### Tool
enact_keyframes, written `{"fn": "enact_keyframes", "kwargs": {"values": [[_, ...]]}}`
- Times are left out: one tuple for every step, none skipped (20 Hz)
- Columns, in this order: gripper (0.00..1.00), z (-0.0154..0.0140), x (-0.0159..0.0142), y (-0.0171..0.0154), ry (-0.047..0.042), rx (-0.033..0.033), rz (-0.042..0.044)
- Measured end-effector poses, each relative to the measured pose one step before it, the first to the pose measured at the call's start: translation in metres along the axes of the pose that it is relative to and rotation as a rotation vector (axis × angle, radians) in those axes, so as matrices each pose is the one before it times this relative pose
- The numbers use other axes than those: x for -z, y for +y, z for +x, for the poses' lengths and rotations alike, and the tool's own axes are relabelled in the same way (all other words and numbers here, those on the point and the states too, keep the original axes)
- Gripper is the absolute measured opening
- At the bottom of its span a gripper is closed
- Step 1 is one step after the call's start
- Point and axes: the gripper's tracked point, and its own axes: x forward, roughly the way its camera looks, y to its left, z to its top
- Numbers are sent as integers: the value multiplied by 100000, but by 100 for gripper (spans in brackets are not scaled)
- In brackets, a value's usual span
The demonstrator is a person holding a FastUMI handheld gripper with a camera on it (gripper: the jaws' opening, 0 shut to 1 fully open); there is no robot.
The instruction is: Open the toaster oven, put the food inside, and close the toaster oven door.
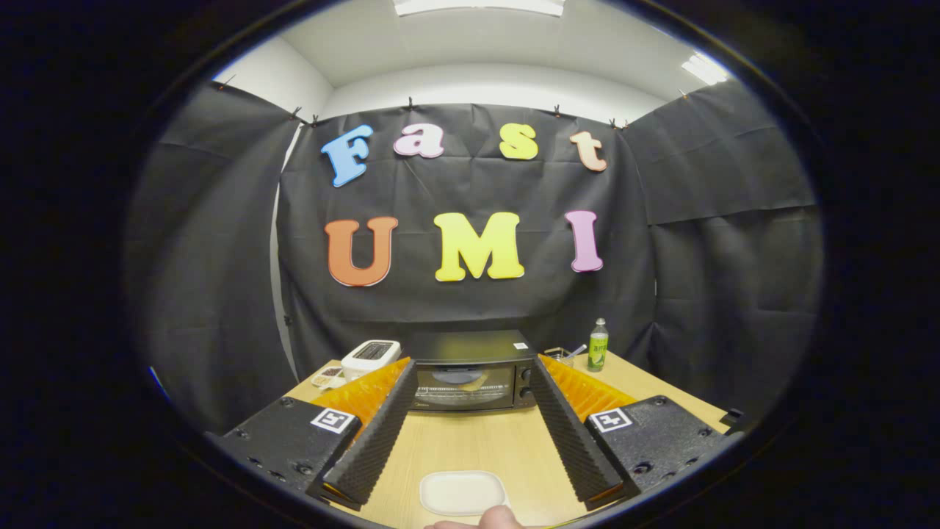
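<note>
Ahead, toaster oven (470, 371) beyond spread fingers (371, 433)

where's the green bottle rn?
The green bottle stands upright at the table's far edge, beyond the open gripper, to the right of the toaster oven.

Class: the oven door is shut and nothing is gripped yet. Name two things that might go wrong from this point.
1. The gripper has its fingers open and empty, well short of the toaster oven; a misjudged approach may push the oven instead of catching its door.
2. The white plate lies between the fingers, near a fingertip; a forward move might knock it.
</note>
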Motion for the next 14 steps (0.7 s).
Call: {"fn": "enact_keyframes", "kwargs": {"values": [[100, -11, -50, -206, -558, 390, -49], [100, -45, -25, 16, -90, -81, 27], [100, -34, 169, 27, 268, -314, 117], [100, 35, 2, -44, 122, -89, 226], [100, -54, 5, 28, 103, -78, -45], [100, 111, 33, 4, 37, -70, 86], [100, 88, 124, 20, 178, -154, -27], [100, 102, 18, 76, 206, -134, -118], [100, 40, 152, 50, 146, 65, 37], [100, -15, 49, 106, 268, -263, -9], [100, 96, 161, 78, 214, -138, -23], [100, 65, -6, 146, 242, -255, -260], [100, -27, 123, 68, 209, -89, -287], [100, -40, -20, 80, 64, -127, -154]]}}
